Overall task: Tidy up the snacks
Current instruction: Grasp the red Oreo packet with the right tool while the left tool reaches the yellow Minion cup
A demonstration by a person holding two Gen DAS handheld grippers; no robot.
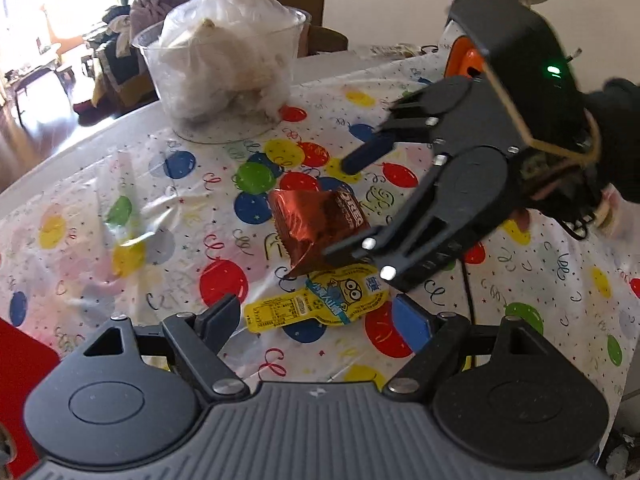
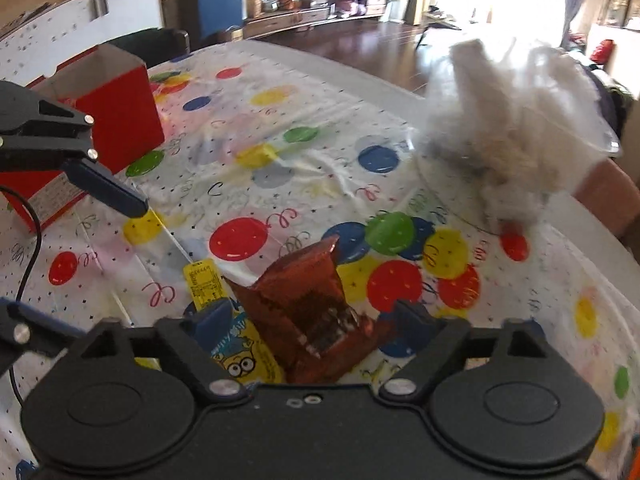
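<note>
Left wrist view is showing the left gripper (image 1: 316,318) hanging with its jaws spread wide and gripping nothing, just above a yellow sealed snack cup with a cartoon lid (image 1: 320,300) that is lying flat on the balloon-print plastic tablecloth (image 1: 180,248). Just beyond the cup, the right gripper (image 1: 344,208) is reaching in from the right with its jaws parted around a crumpled red foil snack packet (image 1: 316,224); one finger is lying against the packet's near edge, the other is standing clear on the far side. Right wrist view is placing that packet (image 2: 312,308) between its own spread fingers, overlapping the yellow cup (image 2: 236,344). Farther off, a red open-topped cardboard box (image 2: 112,120) is standing on the cloth behind the left gripper's fingers (image 2: 108,192). Well beyond the snacks, a clear plastic tub stuffed with white bags (image 1: 224,72) is sitting near the table's far edge
</note>
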